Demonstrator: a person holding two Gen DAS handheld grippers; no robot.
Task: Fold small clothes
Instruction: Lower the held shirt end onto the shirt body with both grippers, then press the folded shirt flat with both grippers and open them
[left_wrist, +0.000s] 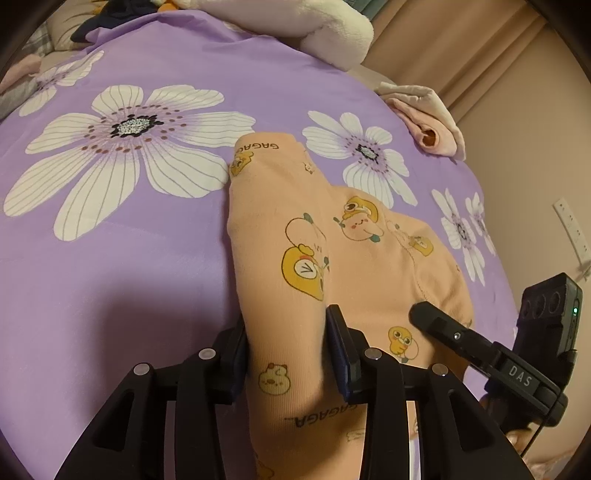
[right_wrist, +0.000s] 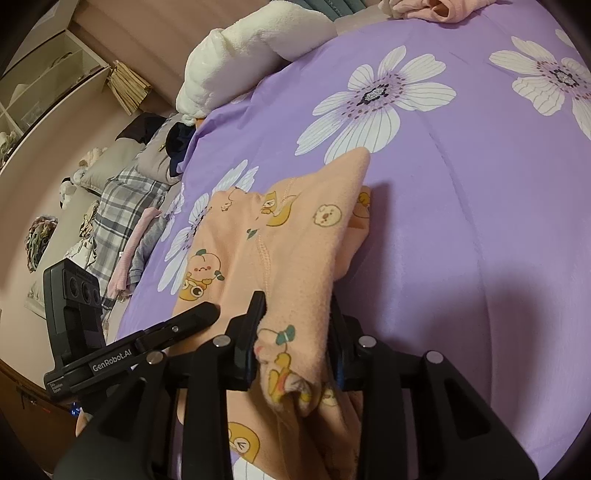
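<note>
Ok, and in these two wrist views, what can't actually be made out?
- Left wrist view: the peach garment's near end is cut off by the bottom edge; the left gripper's fingers hide whether their pads press the cloth.
- Right wrist view: the right gripper bunches the garment, hiding its shape there.
- Both views: the folded pink item at the purple bedspread's edge is too distorted to identify.

Bed w/ purple sheet (left_wrist: 129, 288), big white flowers printed on it. Peach cartoon-print garment (left_wrist: 332, 240) lies on the sheet approx mid-bed, partly folded over itself. Crumpled pink cloth (left_wrist: 428, 122) sits at the far edge. White fluffy blanket (right_wrist: 251, 55) bunched at the sheet's border. Dark clothes (right_wrist: 179, 147) heaped beside it.
</note>
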